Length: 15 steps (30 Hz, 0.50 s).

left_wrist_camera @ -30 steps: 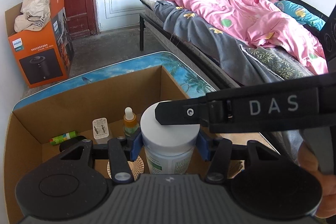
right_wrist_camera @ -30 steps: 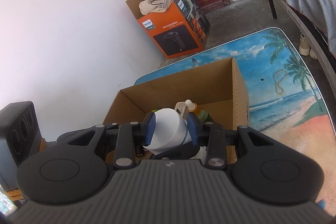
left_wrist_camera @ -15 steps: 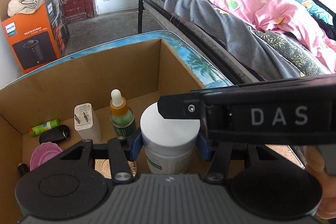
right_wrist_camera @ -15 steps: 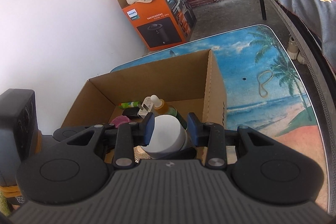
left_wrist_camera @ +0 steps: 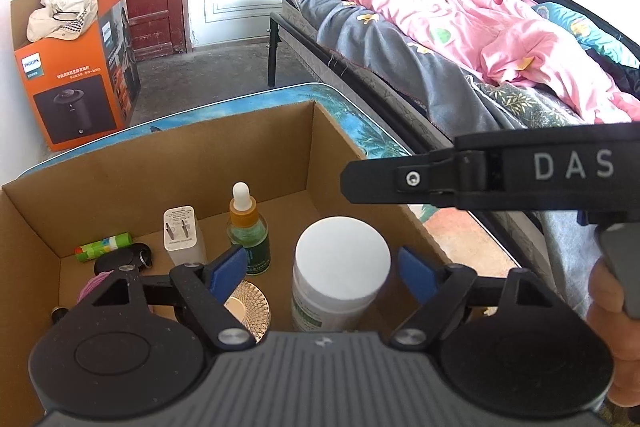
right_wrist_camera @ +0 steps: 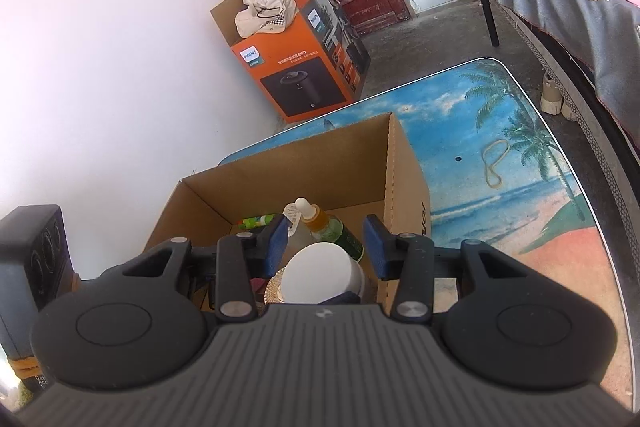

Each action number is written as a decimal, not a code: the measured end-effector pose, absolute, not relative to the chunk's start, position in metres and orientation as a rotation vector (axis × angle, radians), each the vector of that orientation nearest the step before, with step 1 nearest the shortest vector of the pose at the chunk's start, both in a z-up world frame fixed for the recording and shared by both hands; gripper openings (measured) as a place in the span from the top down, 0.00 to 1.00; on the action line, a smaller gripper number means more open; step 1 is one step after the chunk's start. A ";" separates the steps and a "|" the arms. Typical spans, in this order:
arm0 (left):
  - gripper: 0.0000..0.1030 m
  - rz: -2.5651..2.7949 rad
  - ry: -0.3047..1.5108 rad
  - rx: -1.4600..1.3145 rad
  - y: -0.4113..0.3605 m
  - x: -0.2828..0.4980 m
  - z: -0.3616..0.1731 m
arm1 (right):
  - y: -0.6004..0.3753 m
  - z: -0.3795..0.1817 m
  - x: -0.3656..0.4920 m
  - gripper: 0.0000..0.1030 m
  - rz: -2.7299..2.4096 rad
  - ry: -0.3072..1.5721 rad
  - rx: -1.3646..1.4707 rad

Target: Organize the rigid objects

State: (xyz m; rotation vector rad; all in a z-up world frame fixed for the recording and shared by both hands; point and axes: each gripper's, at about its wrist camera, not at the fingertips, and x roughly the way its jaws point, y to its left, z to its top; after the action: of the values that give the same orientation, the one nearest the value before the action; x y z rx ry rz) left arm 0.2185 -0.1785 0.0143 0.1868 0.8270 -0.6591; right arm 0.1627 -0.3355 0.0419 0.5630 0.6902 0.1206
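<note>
Standing jar [left_wrist_camera: 342, 269] between parted left tongs [left_wrist_camera: 322, 269]

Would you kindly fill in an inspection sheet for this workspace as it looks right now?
Surface: beach-print table, cardboard box on it.
Job's things: white-lidded jar, amber-capped green dropper bottle, white charger plug, green roll and black oval item inside the box.
Clutter: rubber band on the table.
Grippers: left gripper open around the jar; right gripper open above it.
Cables: nothing seen.
Surroundings: orange Philips carton, bed with pink quilt.
</note>
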 end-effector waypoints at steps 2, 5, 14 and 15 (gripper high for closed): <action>0.16 -0.651 0.812 0.182 -0.173 0.213 0.022 | -0.335 0.048 0.154 0.59 0.118 0.673 0.571; 0.14 -0.638 0.791 0.185 -0.167 0.204 0.033 | -0.333 0.056 0.142 0.58 0.113 0.651 0.578; 0.11 -0.547 0.733 0.204 -0.139 0.170 0.061 | -0.318 0.085 0.110 0.55 0.116 0.618 0.540; 0.10 -0.537 0.721 0.208 -0.132 0.166 0.064 | -0.316 0.087 0.107 0.54 0.118 0.615 0.536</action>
State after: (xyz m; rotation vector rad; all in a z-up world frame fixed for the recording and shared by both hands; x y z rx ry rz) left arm 0.1661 -0.1324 0.0640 0.2080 0.7215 -0.5369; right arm 0.1070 -0.3163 0.0874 0.5359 0.6154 0.1179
